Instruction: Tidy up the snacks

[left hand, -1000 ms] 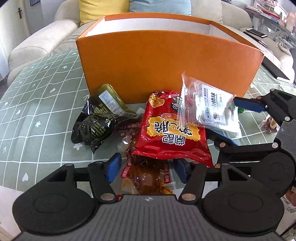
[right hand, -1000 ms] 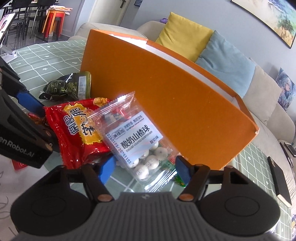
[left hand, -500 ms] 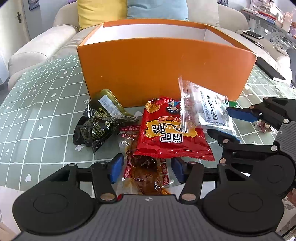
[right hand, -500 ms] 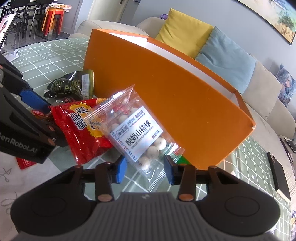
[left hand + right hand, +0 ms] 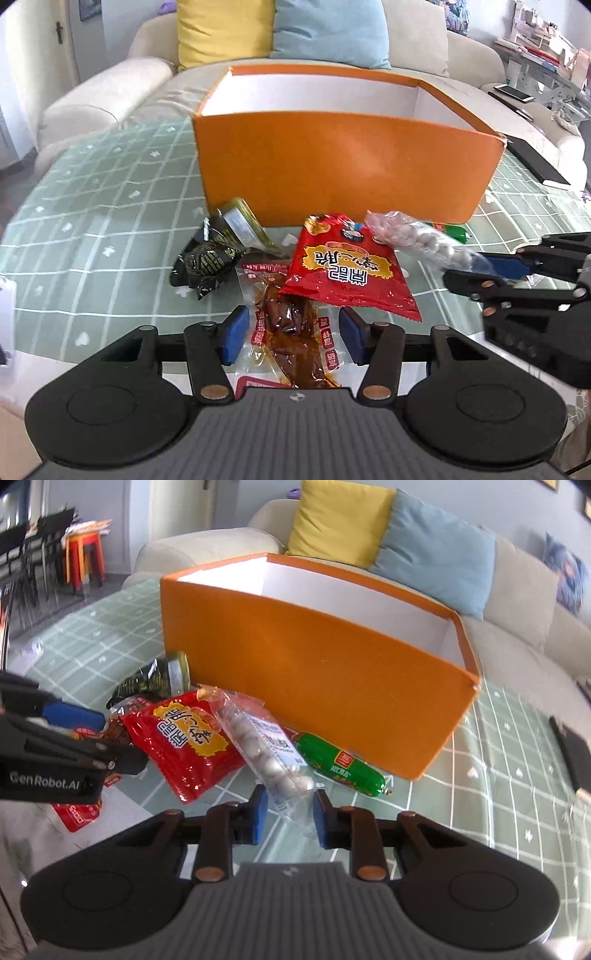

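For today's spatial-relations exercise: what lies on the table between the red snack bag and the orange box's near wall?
In the right wrist view, the clear packet of white balls and a green sausage lie between the red snack bag and the orange box.

Our right gripper [image 5: 290, 814], jaws just closing, pinches the clear bag of white balls [image 5: 264, 751] before the orange box [image 5: 314, 675].

black hand-held gripper [image 5: 291, 334], blue pads [image 5: 233, 334]

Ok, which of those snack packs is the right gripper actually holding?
The clear bag of white balls: the right gripper pinches its near end and has just been closing on it. The other packs lie untouched.
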